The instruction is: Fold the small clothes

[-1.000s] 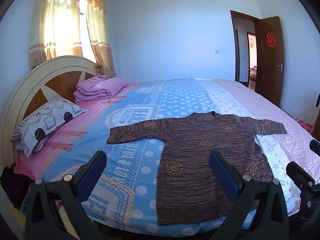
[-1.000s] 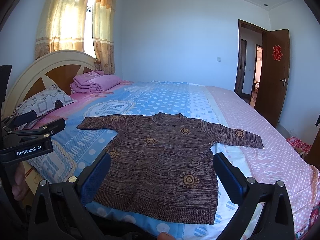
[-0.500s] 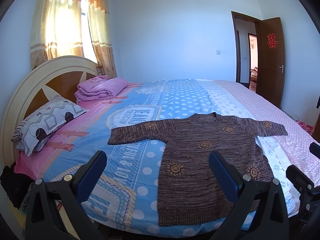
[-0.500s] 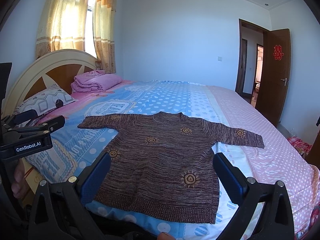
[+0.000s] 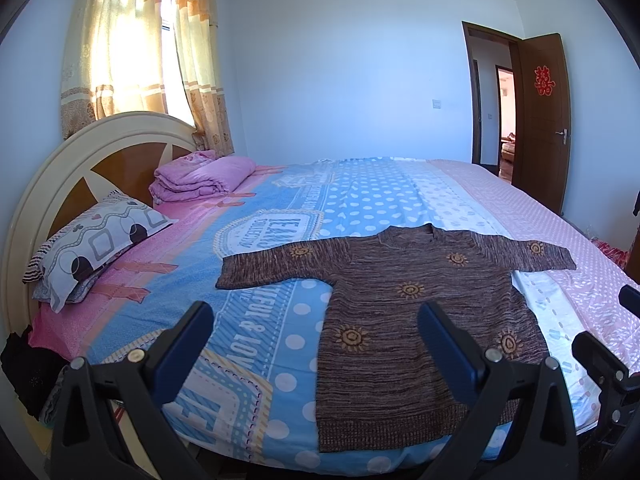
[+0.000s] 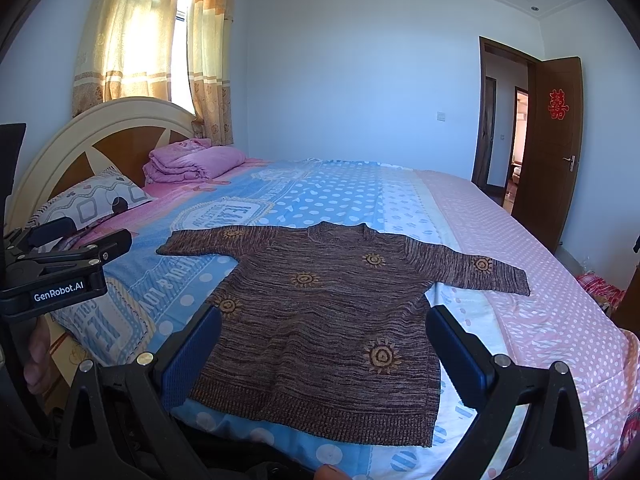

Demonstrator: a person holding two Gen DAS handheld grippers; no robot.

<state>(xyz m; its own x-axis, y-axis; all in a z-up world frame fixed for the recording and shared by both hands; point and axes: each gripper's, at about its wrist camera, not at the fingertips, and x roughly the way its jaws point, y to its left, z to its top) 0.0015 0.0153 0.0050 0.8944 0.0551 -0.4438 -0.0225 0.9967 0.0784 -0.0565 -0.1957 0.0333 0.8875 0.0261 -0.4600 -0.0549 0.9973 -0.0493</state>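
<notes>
A small brown knit sweater [image 5: 416, 320] with orange sun motifs lies flat on the bed, sleeves spread, hem toward me; it also shows in the right wrist view [image 6: 332, 312]. My left gripper [image 5: 316, 344] is open and empty, held above the near bed edge, left of the sweater's hem. My right gripper [image 6: 324, 348] is open and empty, held over the sweater's lower half. The left gripper's body shows at the left of the right wrist view [image 6: 60, 272].
The bed [image 5: 360, 200] has a blue and pink patterned sheet. A patterned pillow [image 5: 96, 240] and folded pink blanket [image 5: 200, 176] lie by the headboard [image 5: 80, 168]. An open brown door [image 5: 540, 120] stands at the right.
Both views have shifted only slightly; the sweater sits a little lower in the left wrist view. The sweater has not moved and both grippers stay open.
</notes>
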